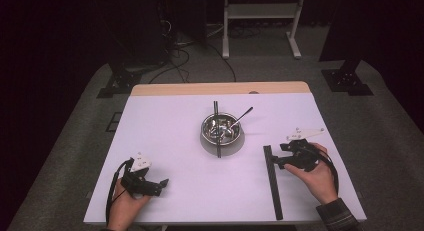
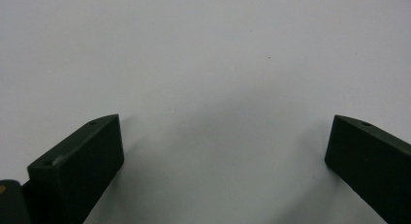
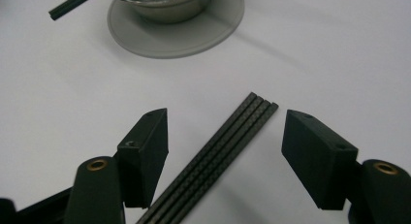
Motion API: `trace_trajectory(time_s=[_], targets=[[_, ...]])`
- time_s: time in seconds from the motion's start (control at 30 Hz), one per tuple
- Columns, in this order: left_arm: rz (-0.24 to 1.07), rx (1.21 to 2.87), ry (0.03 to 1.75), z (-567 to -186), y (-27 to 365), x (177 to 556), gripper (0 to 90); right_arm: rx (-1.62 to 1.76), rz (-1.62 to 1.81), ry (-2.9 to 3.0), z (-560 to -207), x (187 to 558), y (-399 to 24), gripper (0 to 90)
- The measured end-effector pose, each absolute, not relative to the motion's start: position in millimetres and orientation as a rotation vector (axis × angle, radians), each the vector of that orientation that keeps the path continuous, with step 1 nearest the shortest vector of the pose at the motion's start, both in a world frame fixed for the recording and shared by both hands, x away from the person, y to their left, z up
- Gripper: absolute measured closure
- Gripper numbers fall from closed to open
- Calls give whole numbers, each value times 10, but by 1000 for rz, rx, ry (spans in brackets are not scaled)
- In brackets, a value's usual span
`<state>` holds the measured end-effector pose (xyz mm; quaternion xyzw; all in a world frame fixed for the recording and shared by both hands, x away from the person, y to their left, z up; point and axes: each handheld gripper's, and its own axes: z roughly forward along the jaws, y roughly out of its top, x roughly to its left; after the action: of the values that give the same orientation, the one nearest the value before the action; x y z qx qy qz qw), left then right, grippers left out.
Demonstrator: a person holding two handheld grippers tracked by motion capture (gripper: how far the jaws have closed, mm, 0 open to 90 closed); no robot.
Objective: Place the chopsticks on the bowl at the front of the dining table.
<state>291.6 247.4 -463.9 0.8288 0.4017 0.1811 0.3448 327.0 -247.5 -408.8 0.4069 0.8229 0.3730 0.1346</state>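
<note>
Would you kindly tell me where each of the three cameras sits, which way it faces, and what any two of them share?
High view: above the person's side, looking forward and down on the white table; both forearms, left gripper and right gripper show.
Left gripper view: rides on the left gripper, facing bare tabletop between its open jaws.
Right gripper view: rides on the right gripper, facing black chopsticks between its open jaws, metal bowl beyond.
Shared: high and right gripper views both show the chopsticks and bowl.
</note>
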Motion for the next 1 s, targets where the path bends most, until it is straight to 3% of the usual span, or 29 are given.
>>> trace_trajectory(time_s=[1.0], targets=[[471, 2154, 1041, -4639, 2474, 2917, 0, 1270, 951, 2347, -4363, 3017, -2878, 277]])
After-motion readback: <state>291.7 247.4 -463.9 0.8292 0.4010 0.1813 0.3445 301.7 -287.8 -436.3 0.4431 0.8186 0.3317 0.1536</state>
